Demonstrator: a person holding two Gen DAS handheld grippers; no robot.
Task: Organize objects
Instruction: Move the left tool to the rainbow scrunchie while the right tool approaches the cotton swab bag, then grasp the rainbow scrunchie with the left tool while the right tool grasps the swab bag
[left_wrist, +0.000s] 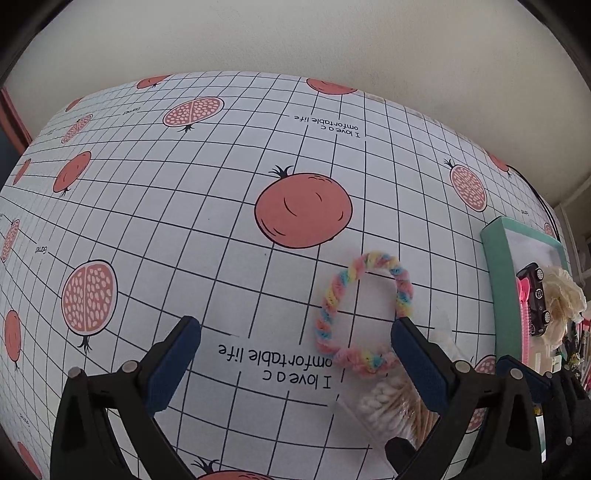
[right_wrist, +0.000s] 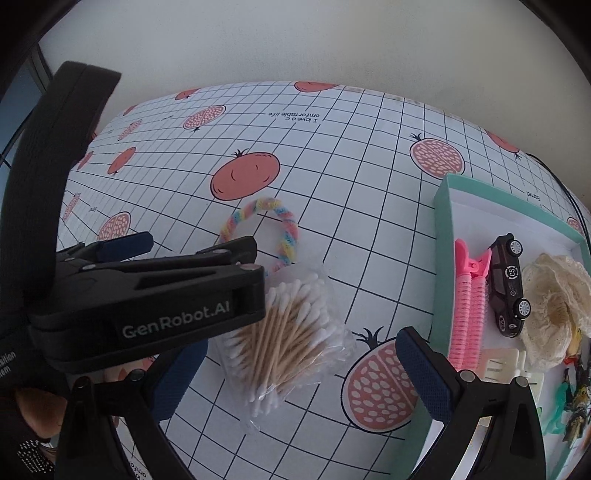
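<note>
One pomegranate-print tablecloth (left_wrist: 221, 206), seemingly wall-backed.

We see even, soft daylight in both views, with faint shadows only. The fisheye lenses bow the grid lines of the desk (left_wrist: 221, 221) strongly, and black vignetting fills the corners. In the left view, the pastel twisted ring (left_wrist: 364, 314) just ahead of the jaws is slightly motion-blurred at its far end. In the right view, the bag of cotton swabs (right_wrist: 284, 332) between the jaws appears sharp, its plastic mildly glinting.
</note>
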